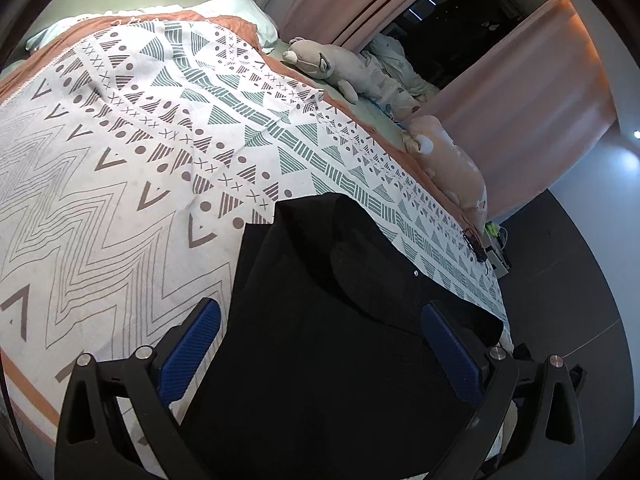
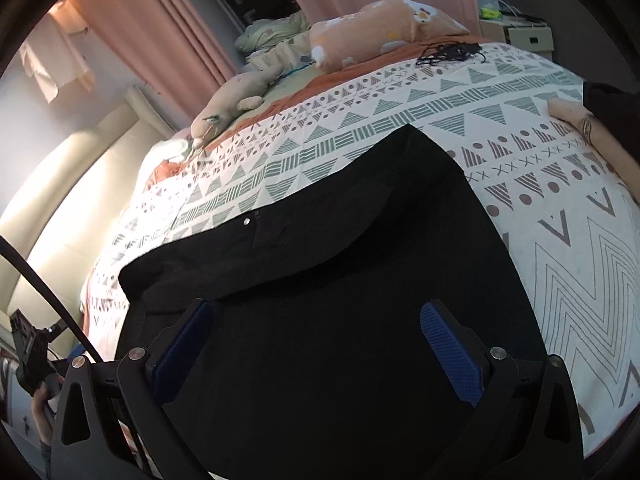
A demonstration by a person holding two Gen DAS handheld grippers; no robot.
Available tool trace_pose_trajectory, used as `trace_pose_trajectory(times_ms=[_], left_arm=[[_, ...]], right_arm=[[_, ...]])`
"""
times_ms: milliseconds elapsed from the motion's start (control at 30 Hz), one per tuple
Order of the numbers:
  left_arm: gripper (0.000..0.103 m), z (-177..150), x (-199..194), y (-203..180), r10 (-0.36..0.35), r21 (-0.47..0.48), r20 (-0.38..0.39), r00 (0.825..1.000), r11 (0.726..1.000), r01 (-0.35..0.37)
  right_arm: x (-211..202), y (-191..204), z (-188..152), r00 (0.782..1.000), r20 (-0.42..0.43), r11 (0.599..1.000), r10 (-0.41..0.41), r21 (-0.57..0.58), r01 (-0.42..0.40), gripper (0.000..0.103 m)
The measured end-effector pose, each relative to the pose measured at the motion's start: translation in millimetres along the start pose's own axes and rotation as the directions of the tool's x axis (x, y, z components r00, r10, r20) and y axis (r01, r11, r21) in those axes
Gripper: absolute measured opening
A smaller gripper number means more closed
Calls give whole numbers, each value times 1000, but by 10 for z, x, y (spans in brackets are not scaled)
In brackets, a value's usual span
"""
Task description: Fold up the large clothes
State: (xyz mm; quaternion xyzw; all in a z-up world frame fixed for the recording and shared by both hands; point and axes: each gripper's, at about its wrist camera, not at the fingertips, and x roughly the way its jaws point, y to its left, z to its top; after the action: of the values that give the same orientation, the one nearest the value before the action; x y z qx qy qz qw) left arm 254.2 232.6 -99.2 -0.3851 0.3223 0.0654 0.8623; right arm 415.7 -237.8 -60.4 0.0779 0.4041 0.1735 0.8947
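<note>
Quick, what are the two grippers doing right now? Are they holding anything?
Left gripper: open, holding nothing, above the black garment on the bed.
Right gripper: open, holding nothing, also over the black garment.

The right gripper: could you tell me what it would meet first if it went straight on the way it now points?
Most likely the black garment spread on the patterned bedspread: the open right gripper points down onto it, with nothing visible in between, though depth is unclear.

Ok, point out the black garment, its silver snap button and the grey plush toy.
black garment [image 2: 360,280]: right wrist view, middle of the cloth.
silver snap button [image 2: 246,221]: right wrist view, on the stud.
grey plush toy [image 1: 320,62]: left wrist view, on its head.
</note>
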Motion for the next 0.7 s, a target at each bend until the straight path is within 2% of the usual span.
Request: trace_pose_trajectory(times_ms=[167,400,567,700], left_arm=[[101,-217,-166,130,6,-16,18,1000,1000,-6],[81,-542,-203,373,24,-50,-32,999,998,-26],[78,-737,-165,564,45,-73,-82,996,996,-51],[70,-877,-112,706,44,-107,-110,993,993,-56]], right_arm=[[40,283,-127,1000,-22,1000,-13,-21,12,103],[144,836,-358,995,-80,984,-60,-169,46,103],[188,1172,-531,987,-136,958,-86,-282,44,103],[216,1359,-639,979,-182,937,-96,-348,27,103]])
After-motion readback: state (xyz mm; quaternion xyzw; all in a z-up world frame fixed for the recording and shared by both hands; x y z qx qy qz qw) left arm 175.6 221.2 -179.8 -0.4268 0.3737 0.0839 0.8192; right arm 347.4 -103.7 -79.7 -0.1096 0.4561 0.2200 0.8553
